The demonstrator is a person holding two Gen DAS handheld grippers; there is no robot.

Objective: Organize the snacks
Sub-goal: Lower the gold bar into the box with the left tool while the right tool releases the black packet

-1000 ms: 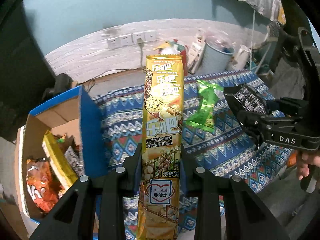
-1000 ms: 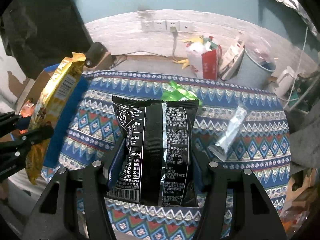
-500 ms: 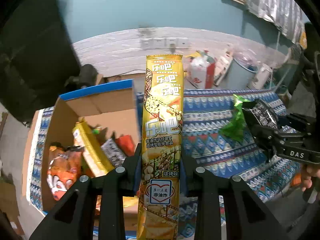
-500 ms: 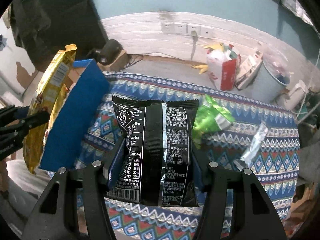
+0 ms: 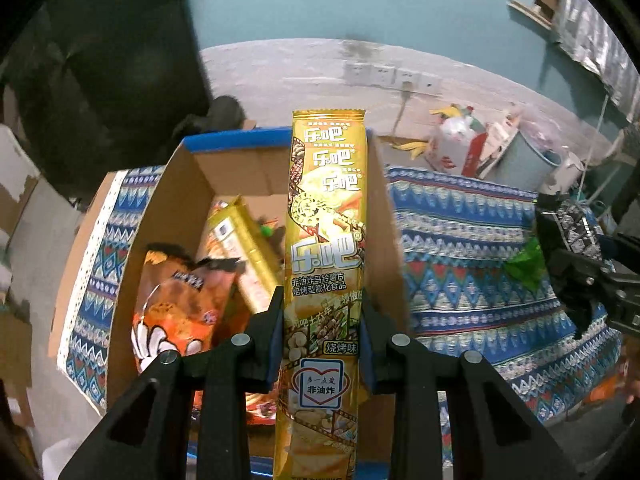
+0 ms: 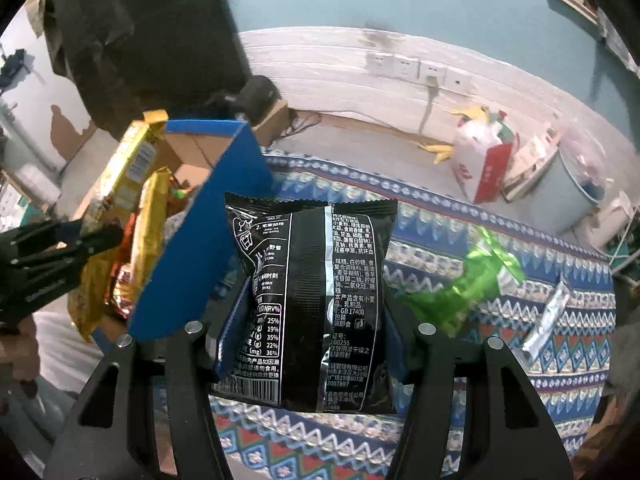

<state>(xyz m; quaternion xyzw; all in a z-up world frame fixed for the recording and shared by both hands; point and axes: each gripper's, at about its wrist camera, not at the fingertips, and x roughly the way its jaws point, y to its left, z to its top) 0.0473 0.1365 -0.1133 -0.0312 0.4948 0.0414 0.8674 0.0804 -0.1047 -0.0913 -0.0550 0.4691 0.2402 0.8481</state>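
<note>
My left gripper [image 5: 322, 312] is shut on a long yellow chip packet [image 5: 326, 216] and holds it upright over the open cardboard box [image 5: 180, 184] with blue outer walls. The box holds an orange snack bag [image 5: 180, 304] and another yellow packet [image 5: 244, 240]. My right gripper [image 6: 310, 316] is shut on a black snack bag [image 6: 316, 280], just right of the box's blue wall [image 6: 204, 240]. The left gripper and its packet [image 6: 128, 176] show at the left of the right wrist view. A green packet [image 6: 476, 276] and a silver stick packet [image 6: 548, 320] lie on the patterned cloth.
The patterned blue cloth [image 6: 440, 208] covers the table. Behind it on the floor stand a red-and-white bag [image 6: 484, 160], a grey bin [image 6: 568, 188] and a wall with sockets [image 6: 416, 68]. A dark object [image 6: 256, 96] sits behind the box.
Both grippers have moved left with their packets. The left one now holds the yellow packet over the box, and the right one has come up beside the box's blue wall.
</note>
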